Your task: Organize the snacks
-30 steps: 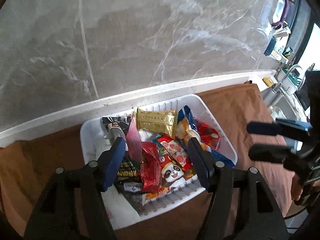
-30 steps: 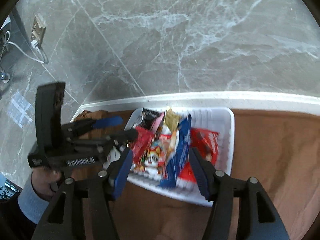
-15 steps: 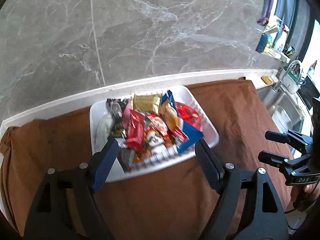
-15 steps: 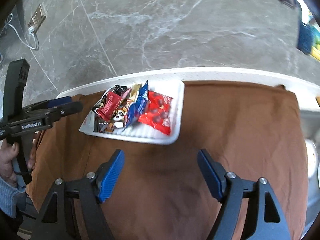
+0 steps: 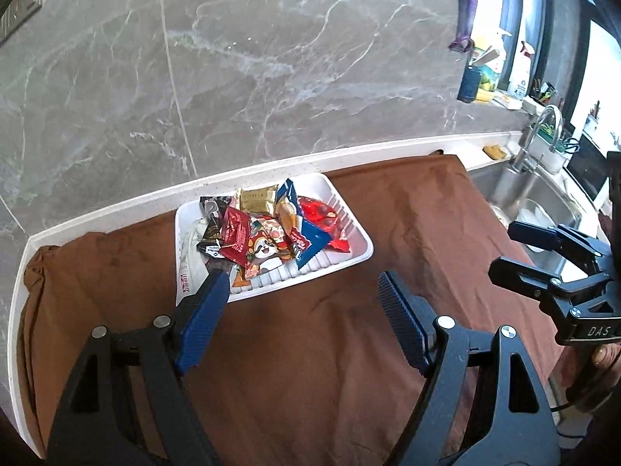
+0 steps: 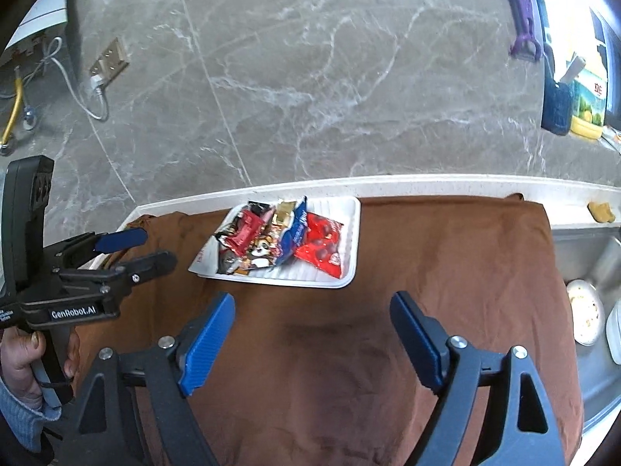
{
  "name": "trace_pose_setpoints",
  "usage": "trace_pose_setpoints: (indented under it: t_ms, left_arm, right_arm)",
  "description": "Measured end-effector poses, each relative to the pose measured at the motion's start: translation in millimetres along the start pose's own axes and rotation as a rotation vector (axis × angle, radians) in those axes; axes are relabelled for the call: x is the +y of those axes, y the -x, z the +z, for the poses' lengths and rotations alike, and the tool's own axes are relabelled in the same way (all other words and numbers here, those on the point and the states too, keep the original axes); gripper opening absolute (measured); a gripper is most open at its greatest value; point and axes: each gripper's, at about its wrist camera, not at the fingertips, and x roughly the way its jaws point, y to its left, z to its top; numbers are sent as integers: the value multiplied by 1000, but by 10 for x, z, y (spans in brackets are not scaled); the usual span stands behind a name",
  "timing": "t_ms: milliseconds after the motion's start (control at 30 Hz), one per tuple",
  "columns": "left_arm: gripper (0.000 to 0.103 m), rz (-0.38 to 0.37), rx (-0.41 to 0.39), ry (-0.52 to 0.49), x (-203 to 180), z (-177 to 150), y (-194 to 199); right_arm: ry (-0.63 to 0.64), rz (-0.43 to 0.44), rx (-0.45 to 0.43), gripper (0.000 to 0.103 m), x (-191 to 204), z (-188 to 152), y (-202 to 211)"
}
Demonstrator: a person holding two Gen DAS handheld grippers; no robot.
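Snack packets [image 5: 271, 229] fill the white tray [image 5: 361, 250]. We judge sorting finished; our left gripper [image 5: 299, 310] gapes empty, right gripper [image 6: 310, 330] is opening, empty.

Your desk [image 6: 446, 194] wears a brown cloth [image 6: 446, 272] below a grey marble wall [image 6: 310, 77]. At the right you have a steel sink [image 5: 543, 202] with its tap [image 5: 543, 132]; a wall socket [image 6: 110, 60] sits at the left.

White tray [image 5: 351, 233], brown cloth [image 5: 310, 349], grey veined marble wall [image 5: 271, 58], seemingly panda-printed packet [image 5: 268, 250].
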Motion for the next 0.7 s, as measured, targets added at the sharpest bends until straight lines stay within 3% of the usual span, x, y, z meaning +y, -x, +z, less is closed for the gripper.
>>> trace_pose_setpoints:
  t_ms: [700]
  left_arm:
    - [78, 24, -63, -30, -241, -176, 611]
  right_arm:
    - [23, 31, -49, 86, 147, -176, 409]
